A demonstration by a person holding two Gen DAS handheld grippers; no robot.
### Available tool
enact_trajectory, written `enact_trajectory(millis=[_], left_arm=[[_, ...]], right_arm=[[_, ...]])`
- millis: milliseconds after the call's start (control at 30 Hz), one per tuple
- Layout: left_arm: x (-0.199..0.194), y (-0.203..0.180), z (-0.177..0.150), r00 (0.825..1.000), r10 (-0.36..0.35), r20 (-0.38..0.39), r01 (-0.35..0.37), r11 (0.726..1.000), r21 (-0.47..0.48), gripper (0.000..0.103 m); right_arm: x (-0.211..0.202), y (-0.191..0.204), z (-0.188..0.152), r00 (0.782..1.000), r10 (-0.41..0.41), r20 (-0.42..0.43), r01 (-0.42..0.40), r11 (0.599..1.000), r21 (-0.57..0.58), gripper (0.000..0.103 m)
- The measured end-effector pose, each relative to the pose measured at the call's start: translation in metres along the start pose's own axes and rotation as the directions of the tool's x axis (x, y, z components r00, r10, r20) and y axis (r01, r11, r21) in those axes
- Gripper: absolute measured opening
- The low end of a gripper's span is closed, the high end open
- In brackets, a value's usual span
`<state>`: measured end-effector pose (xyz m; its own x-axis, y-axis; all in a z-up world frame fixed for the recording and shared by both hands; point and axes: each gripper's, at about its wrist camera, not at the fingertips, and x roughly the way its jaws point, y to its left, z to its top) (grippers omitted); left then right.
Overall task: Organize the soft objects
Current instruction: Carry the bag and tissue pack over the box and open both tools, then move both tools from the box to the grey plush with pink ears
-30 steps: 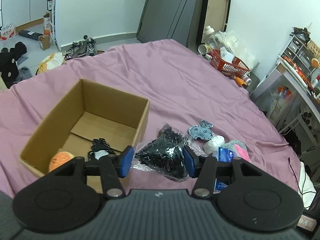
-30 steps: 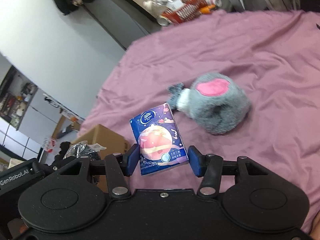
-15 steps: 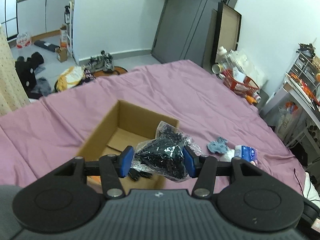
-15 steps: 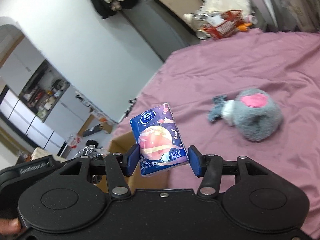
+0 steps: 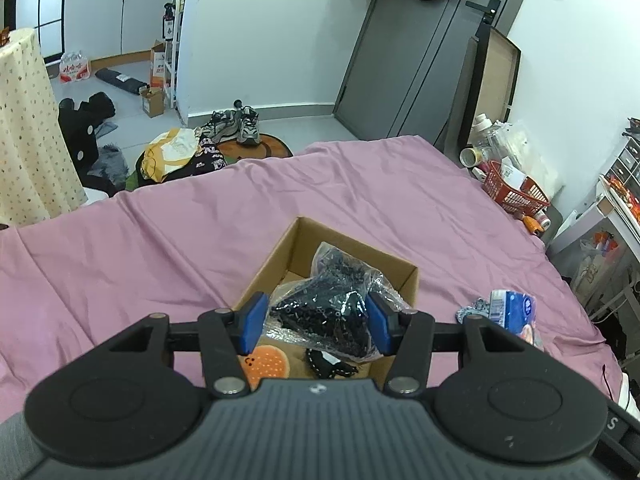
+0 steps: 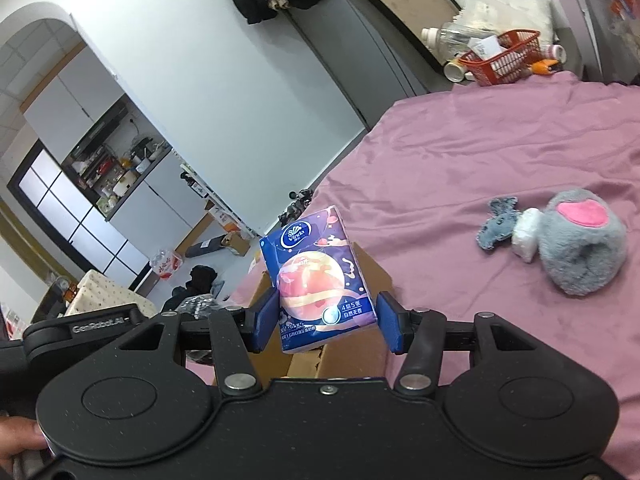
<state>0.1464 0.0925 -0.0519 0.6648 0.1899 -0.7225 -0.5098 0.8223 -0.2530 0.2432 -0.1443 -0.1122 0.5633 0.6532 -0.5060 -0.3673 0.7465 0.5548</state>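
My left gripper [image 5: 316,322] is shut on a clear plastic bag of black items [image 5: 326,312] and holds it above the open cardboard box [image 5: 276,258] on the purple bed. An orange round plush [image 5: 266,364] and a black item [image 5: 328,362] lie in the box. My right gripper [image 6: 326,322] is shut on a blue tissue pack [image 6: 318,276], held in the air beside the box [image 6: 344,360]; the pack also shows in the left wrist view [image 5: 516,308]. A grey plush with a pink patch [image 6: 578,252] and a small grey-blue cloth toy [image 6: 498,226] lie on the bed to the right.
The purple bedsheet [image 5: 160,248] covers the bed. A red basket [image 5: 514,192] with bottles stands at the far right edge of the bed. Shoes [image 5: 236,126] and bags lie on the floor beyond the bed. The left gripper's body [image 6: 100,322] is at the left of the right wrist view.
My left gripper rose and carried the plastic bag leftward over the box. My right gripper lifted the tissue pack higher and toward the box, away from the grey plush.
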Motion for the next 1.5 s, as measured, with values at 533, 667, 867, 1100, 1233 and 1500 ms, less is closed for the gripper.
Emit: enact_trajectory(millis=[533, 667, 867, 1100, 1233, 1500], left_arm=[[0.059, 0.028, -0.004, 0.994, -0.019, -0.108, 0.017, 1.000, -0.019, 0.053], [0.063, 0.030, -0.003, 0.994, -0.017, -0.104, 0.016, 1.000, -0.008, 0.058], [0.061, 0.027, 0.002, 0.996, 0.002, -0.092, -0.002, 1.000, -0.001, 0.065], [0.056, 0.024, 0.006, 0.995, 0.028, -0.092, -0.027, 1.000, 0.004, 0.068], [0.048, 0.016, 0.005, 0.997, 0.035, -0.072, -0.033, 0.999, 0.028, 0.075], [0.032, -0.004, 0.001, 0.998, 0.037, -0.041, -0.034, 0.997, 0.069, 0.093]], right_arm=[[0.043, 0.036, -0.016, 0.998, -0.008, -0.070, 0.000, 0.994, -0.113, 0.052], [0.047, 0.037, -0.018, 0.997, -0.018, -0.076, 0.008, 0.992, -0.123, 0.057], [0.045, 0.037, -0.016, 0.996, 0.014, -0.083, -0.023, 0.994, -0.105, 0.060], [0.032, 0.034, -0.013, 0.997, 0.003, -0.072, -0.008, 0.997, -0.082, 0.069], [0.020, 0.027, -0.006, 0.998, -0.046, -0.033, 0.043, 0.996, -0.077, 0.080], [-0.007, 0.005, 0.005, 0.998, -0.062, -0.004, 0.062, 0.998, -0.031, 0.094]])
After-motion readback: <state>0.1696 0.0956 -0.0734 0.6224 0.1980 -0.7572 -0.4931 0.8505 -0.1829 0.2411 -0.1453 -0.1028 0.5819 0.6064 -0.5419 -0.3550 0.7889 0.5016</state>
